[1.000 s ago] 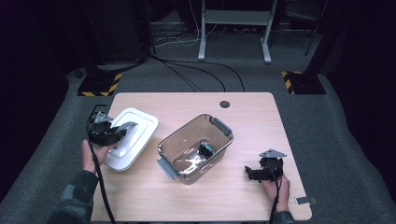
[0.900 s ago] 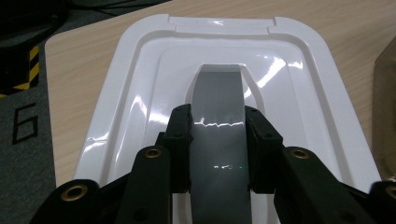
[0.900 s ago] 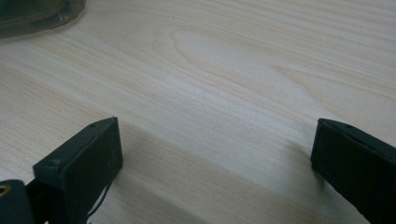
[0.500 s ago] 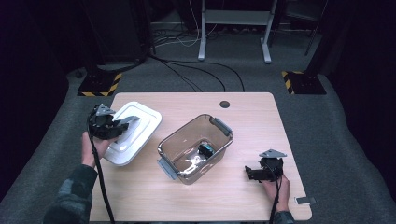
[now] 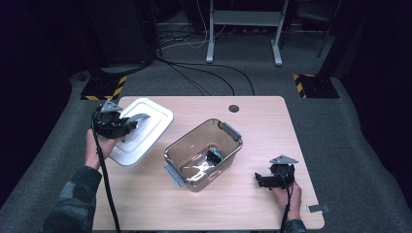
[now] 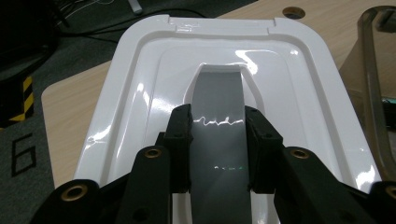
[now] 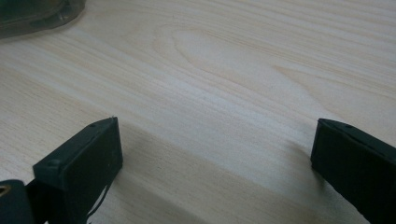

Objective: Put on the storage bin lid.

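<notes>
1. Clearly the left gripper (image 6: 217,140) has its jaws clenched on the grey handle (image 6: 218,93) of the white lid (image 5: 141,130), at the table's (image 5: 262,116) left end beside the clear container (image 5: 204,153).
2. That lid looks light, stiff and glossy, likely slippery; the handle seems the surest hold.
3. Over by the right edge, the right gripper (image 7: 215,154) rests on the wood, jaws wide apart, holding nothing.

A glossy white lid (image 6: 224,93) with a grey handle (image 6: 219,154) is showing between the black left claw (image 6: 218,140), while a smoky clear tub (image 5: 204,153) is sitting on the pale wood-grain worktop (image 5: 262,121) above grey carpet (image 5: 359,121) with yellow-black hazard stripes (image 5: 104,90).
</notes>
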